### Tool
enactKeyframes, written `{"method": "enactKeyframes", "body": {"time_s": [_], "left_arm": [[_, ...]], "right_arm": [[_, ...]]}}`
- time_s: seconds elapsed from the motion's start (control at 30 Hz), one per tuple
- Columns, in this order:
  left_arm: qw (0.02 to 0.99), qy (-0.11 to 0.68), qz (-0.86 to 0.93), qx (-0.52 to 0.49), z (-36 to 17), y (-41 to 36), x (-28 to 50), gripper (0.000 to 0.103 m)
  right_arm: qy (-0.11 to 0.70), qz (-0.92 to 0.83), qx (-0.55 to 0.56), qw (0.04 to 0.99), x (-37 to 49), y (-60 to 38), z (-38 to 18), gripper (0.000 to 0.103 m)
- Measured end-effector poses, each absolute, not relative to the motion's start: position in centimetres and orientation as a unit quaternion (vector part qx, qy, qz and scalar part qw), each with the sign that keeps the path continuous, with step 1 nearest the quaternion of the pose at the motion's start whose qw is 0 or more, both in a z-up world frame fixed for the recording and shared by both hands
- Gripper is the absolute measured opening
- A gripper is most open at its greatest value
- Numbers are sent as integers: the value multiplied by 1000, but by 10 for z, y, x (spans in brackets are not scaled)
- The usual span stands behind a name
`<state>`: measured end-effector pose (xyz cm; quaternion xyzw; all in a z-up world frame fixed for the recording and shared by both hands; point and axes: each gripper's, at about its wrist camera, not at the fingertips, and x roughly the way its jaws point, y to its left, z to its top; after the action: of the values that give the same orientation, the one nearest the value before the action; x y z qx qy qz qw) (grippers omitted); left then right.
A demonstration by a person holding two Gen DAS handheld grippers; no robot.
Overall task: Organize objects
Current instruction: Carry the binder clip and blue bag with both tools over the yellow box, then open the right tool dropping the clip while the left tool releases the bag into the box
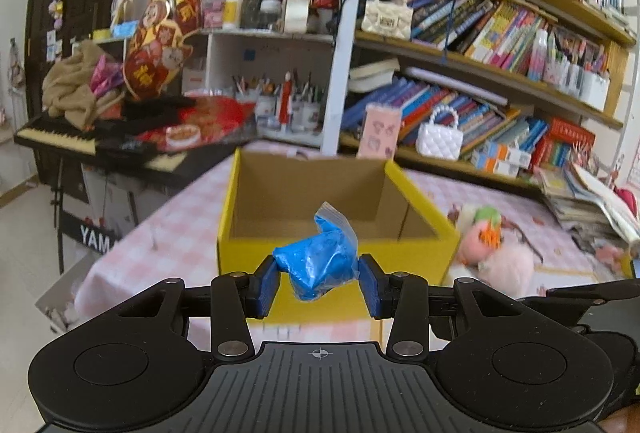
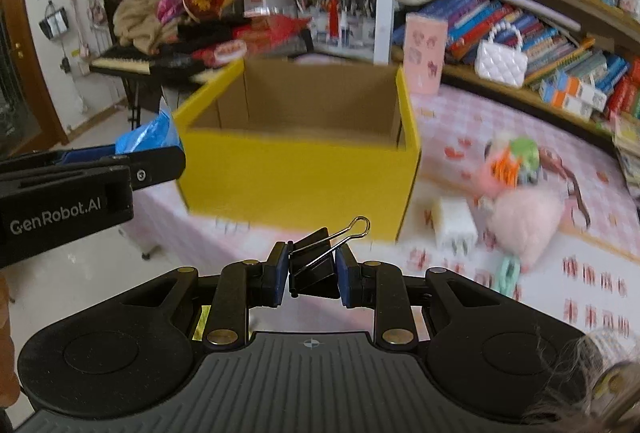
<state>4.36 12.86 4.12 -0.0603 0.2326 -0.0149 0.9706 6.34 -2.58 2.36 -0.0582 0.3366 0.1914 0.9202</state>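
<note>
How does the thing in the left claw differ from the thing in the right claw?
The left claw holds a blue bag, a soft crumpled lump; the right claw holds a black clip, hard and angular with wire handles. The bag fills a wider gap between the pads than the clip does. The bag is shiny plastic; the clip looks like metal. Both are gripped in front of the yellow box.

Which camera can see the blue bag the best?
The left wrist view: the blue bag sits in the middle, pinched in the left claw, sharp and whole. The right wrist view shows only a bit of it at the left edge, partly hidden behind that claw's arm.
</note>
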Motion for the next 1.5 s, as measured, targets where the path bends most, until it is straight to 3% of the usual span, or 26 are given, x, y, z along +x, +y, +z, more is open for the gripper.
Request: {"method": "enactKeyframes", "body": {"time_s": [0.47, 1.0, 1.5], "left_arm": [[970, 236, -21, -45, 41, 123, 129, 41], [946, 321, 3, -36, -1, 129, 184, 42], [939, 341, 4, -40, -1, 127, 195, 48]], "right_arm": [[293, 201, -70, 932, 157, -26, 45, 23], [318, 270, -180, 891, 232, 4, 0, 23], [388, 293, -142, 862, 254, -4, 2, 25]]}}
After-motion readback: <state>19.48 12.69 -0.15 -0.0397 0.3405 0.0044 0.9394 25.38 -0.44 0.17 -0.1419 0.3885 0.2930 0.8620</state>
